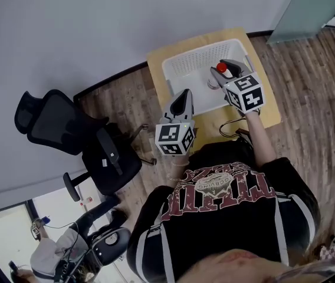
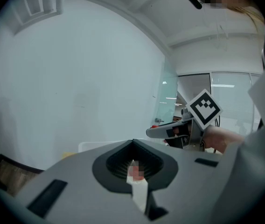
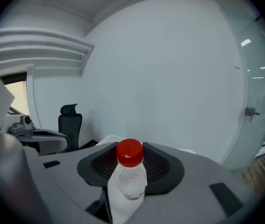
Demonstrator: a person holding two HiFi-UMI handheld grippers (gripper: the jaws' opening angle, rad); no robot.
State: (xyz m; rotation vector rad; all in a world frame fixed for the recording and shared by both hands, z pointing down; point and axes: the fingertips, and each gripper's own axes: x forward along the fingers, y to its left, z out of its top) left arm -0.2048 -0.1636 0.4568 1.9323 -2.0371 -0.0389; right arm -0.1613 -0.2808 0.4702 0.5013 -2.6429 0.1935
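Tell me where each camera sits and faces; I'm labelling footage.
Head view: on the head, steeply down on white basket, left gripper, right gripper, own torso.
Left gripper view: on left gripper, faces white wall; own fingers, right gripper show.
Right gripper view: on right gripper, faces wall, chair; fingers grip red-capped bottle.
Shared: head and right gripper views show that bottle.

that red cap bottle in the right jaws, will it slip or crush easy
The bottle looks like thin clear plastic, so it may dent under a hard squeeze. Its smooth round body, clamped near the neck by the right gripper, could twist or slip. It seems small, so probably light.
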